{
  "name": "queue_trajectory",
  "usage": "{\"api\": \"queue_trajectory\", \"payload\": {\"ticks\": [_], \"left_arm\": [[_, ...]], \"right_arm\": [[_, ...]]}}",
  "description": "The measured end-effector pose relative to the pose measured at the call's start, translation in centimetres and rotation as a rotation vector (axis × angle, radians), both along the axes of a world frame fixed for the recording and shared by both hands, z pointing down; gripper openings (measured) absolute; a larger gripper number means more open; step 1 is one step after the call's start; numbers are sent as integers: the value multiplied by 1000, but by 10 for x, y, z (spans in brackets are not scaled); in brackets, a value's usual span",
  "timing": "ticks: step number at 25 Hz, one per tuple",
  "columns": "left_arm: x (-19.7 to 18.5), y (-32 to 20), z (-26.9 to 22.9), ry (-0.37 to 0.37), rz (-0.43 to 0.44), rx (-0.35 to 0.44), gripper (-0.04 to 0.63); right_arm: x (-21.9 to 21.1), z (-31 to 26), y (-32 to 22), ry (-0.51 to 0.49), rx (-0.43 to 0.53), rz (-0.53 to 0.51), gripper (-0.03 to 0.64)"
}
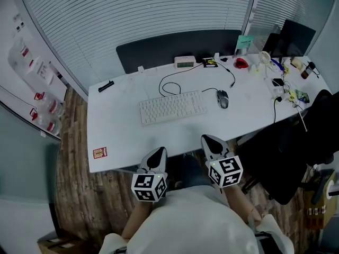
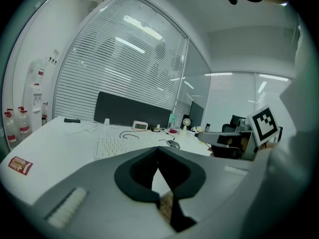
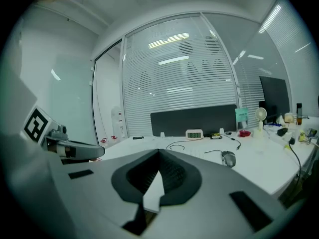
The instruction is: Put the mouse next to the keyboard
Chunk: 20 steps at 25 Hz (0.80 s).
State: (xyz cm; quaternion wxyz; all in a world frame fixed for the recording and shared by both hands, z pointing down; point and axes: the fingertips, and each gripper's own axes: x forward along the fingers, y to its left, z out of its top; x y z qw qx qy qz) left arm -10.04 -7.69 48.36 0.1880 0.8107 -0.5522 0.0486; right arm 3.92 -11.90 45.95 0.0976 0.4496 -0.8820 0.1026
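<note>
Here we are at the white desk [image 1: 122, 136], and both grippers hang at its near edge, just in front of the person's body. The left gripper [image 1: 158, 152] has its jaws pressed fully together with nothing between them, and its own view shows the dark pads meeting tip to tip [image 2: 158, 149]. It's the same story for the right gripper [image 1: 210, 140], clamped tight and empty, jaw tips touching in its own view too [image 3: 159, 152].

Now the mouse [image 1: 223, 98]! It lies about the middle of the desk, a little toward the right edge, just beside the right end of the keyboard [image 1: 172, 107], with a narrow strip of bare desk between the two. Neither gripper touches it; both are well apart from it, back at the near edge.

A black cable [image 1: 175, 81] loops behind the keyboard toward the far edge, where a small clock [image 1: 185, 62] stands. A red sticker [image 1: 99, 153] sits at the near left corner, and a black pen [image 1: 106, 85] at the far left corner. A black chair [image 1: 296, 142] stands off the right edge.
</note>
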Motion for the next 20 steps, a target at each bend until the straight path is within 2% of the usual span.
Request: {"api": "queue_trajectory", "payload": {"ticks": [20], "left_arm": [[4,-11,2,-1,18,-11,11]], "right_arm": [[-2,-3,-15,-13,8,-24,2]]}}
